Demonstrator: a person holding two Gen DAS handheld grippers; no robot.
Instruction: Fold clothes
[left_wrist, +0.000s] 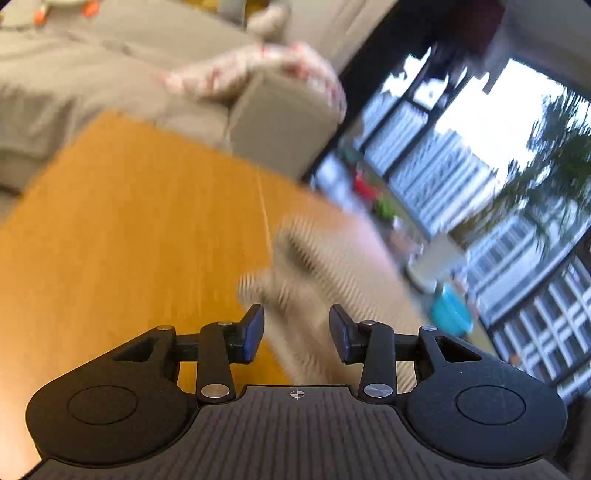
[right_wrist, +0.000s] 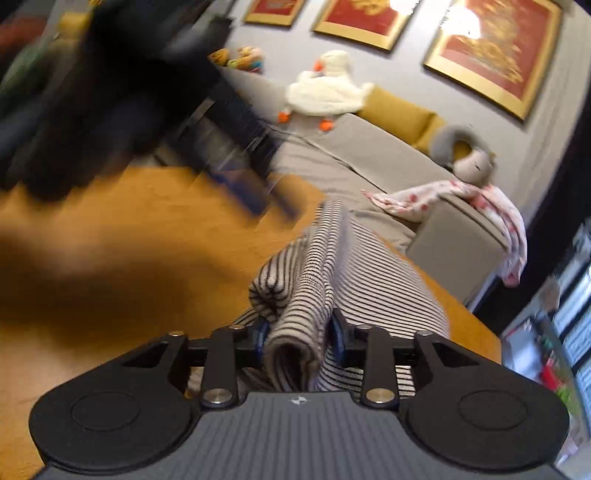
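A black-and-cream striped garment (right_wrist: 325, 273) lies bunched on the orange wooden table (right_wrist: 110, 229). My right gripper (right_wrist: 297, 334) is shut on a thick fold of it, with the cloth squeezed between the blue pads. In the left wrist view the same garment (left_wrist: 325, 273) shows blurred, just ahead of my left gripper (left_wrist: 297, 334). The left gripper is open, with cloth showing between and below its fingers but not clamped. A blurred dark shape, the other gripper and hand (right_wrist: 110, 92), crosses the upper left of the right wrist view.
A grey sofa (right_wrist: 369, 155) stands beyond the table, with a white plush duck (right_wrist: 328, 88), a grey plush (right_wrist: 469, 155) and a pink patterned blanket (right_wrist: 461, 199) on it. Large windows (left_wrist: 480, 166) are at the right. The table edge (right_wrist: 472, 317) runs close to the right.
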